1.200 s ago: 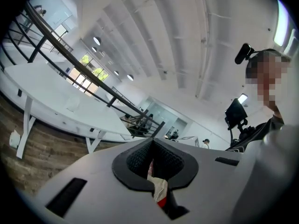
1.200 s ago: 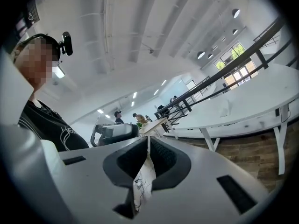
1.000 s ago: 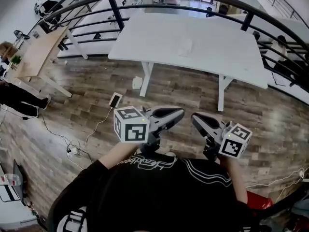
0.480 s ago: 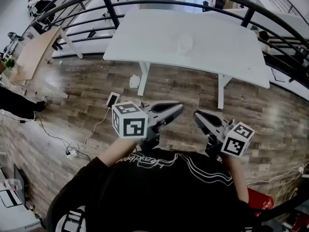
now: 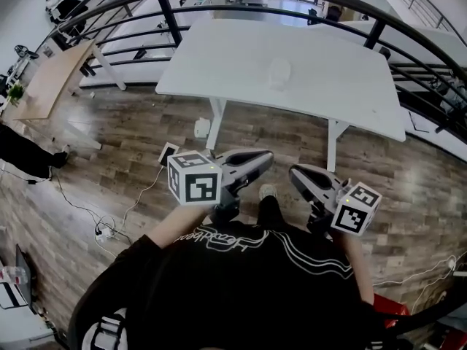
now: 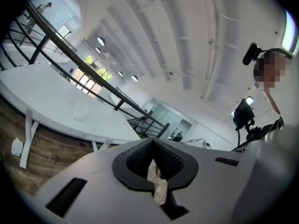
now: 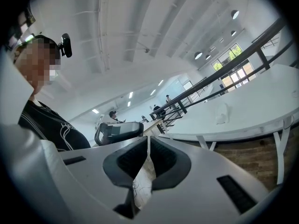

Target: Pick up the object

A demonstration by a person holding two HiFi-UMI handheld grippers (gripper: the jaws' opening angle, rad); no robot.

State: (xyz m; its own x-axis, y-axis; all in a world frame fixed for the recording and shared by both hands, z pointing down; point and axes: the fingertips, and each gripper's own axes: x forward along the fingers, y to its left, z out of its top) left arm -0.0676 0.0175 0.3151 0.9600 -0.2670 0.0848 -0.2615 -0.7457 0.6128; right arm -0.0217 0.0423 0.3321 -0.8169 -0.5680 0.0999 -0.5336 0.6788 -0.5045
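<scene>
The object point(image 5: 279, 71) is a small pale, whitish thing that lies alone on the white table point(image 5: 343, 86) ahead of me. It also shows as the object point(image 6: 81, 110) far left in the left gripper view and as the object point(image 7: 223, 113) on the right in the right gripper view. My left gripper point(image 5: 266, 157) and right gripper point(image 5: 294, 172) are held side by side in front of my chest, over the wooden floor and well short of the table. In both gripper views the left gripper point(image 6: 152, 141) and right gripper point(image 7: 148, 138) are shut, with nothing between the pads.
A black curved railing point(image 5: 168, 9) runs behind the table. A wooden table point(image 5: 51, 79) stands at the left, with a person point(image 5: 22, 155) beside it. A phone point(image 5: 168, 154), cables point(image 5: 109, 228) and a small white box point(image 5: 201, 127) lie on the floor. My shoe point(image 5: 267, 192) shows between the grippers.
Both grippers have moved a little forward towards the white table, and both stay shut. My shoe has come into view between them.
</scene>
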